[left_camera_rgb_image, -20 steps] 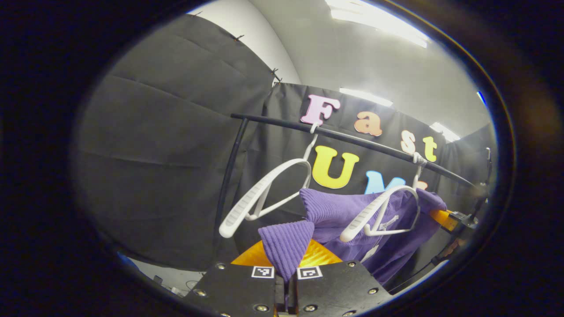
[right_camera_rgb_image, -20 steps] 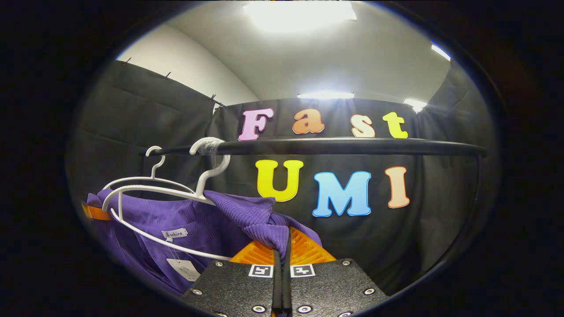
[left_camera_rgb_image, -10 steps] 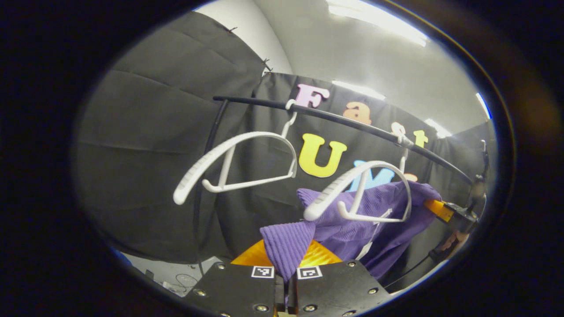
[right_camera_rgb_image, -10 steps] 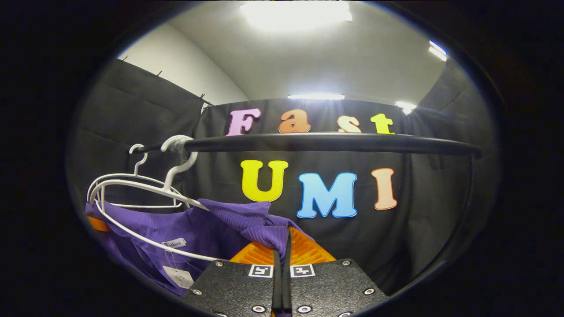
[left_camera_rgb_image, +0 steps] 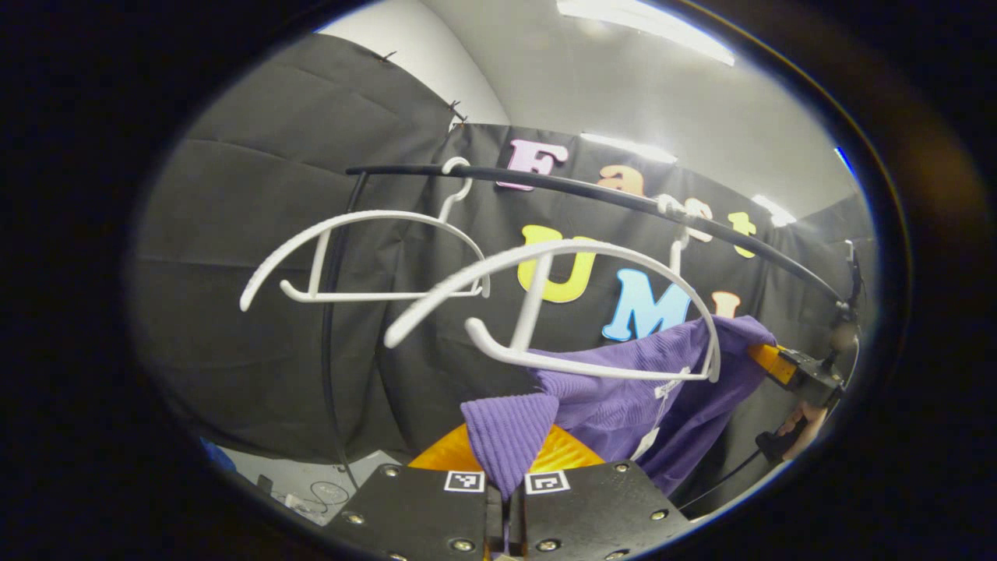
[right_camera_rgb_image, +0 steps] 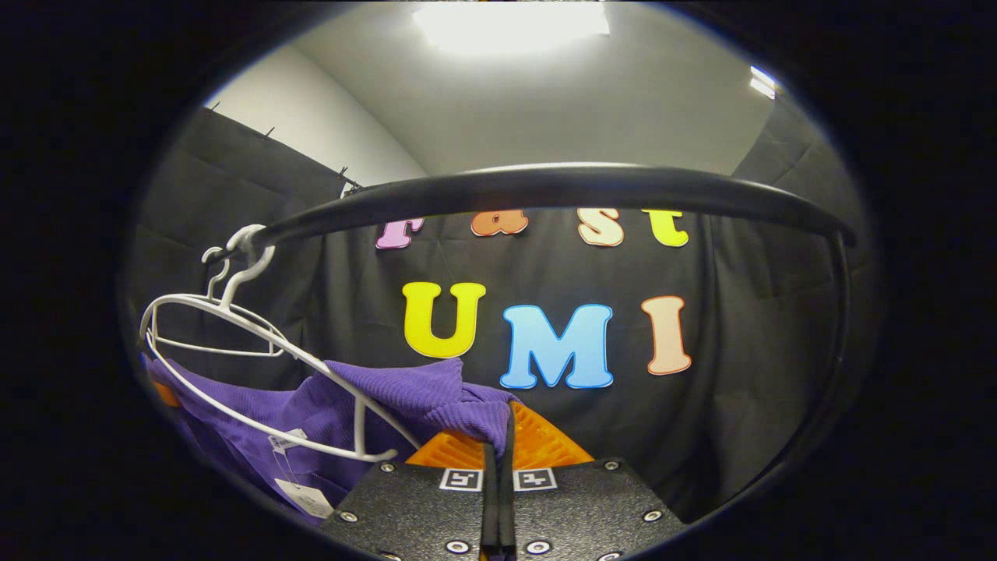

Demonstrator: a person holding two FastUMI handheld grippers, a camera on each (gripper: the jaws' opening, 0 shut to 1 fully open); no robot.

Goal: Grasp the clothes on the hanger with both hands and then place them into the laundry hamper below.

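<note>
Both grippers, left (left_camera_rgb_image: 505,520) and right (right_camera_rgb_image: 496,523), pinch the purple top (left_camera_rgb_image: 623,389) by its shoulders; it stretches between them, left to right, just below the hanger (left_camera_rgb_image: 545,312), hamper unseen

Garment (left_camera_rgb_image: 623,389) is solid purple, ribbed knit texture, no print; same purple in the right gripper view (right_camera_rgb_image: 374,397); small white neck label (right_camera_rgb_image: 287,441) and a white hang tag (right_camera_rgb_image: 304,497) on it; both hangers white: near hanger (left_camera_rgb_image: 561,312) and far hanger (left_camera_rgb_image: 358,257), the near one with ridged grip texture on the arm; rail (left_camera_rgb_image: 592,191) black, its upright black too; booth wall cloth (left_camera_rgb_image: 257,234) black, plain weave with creases; wall above it white, ceiling (right_camera_rgb_image: 545,101) light grey with bright white light strips; gripper bodies (left_camera_rgb_image: 506,510) black with small black-and-white square markers.
</note>
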